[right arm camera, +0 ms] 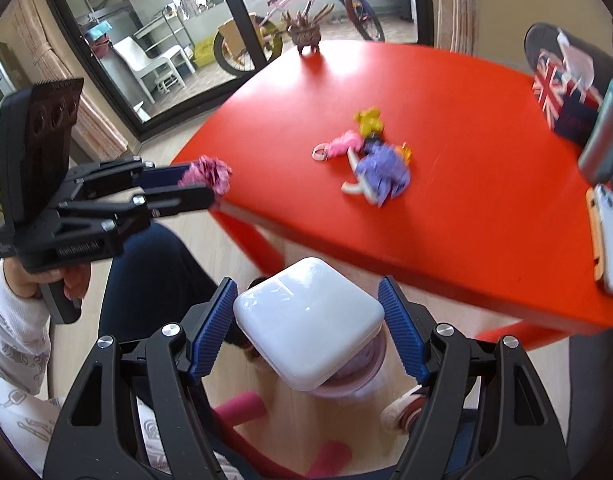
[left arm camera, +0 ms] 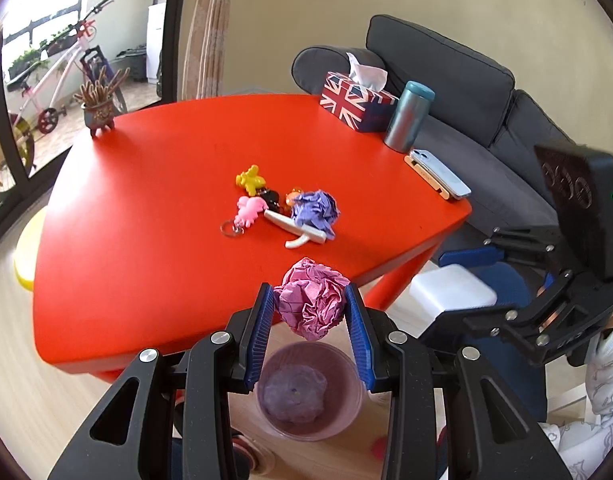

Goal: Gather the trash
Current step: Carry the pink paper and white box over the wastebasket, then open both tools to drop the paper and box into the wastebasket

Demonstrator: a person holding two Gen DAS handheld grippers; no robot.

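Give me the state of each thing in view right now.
Left gripper: shut on pink wad, above the bin.
Right gripper: holding white lid.
Bin: uncovered, purple wad inside.
Purple wad on table: not yet collected.
Tissue box: tissue sticking out.
Tumbler: upright, capped.

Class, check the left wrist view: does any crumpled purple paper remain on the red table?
Yes, a purple paper ball lies on the red table among the keychains.
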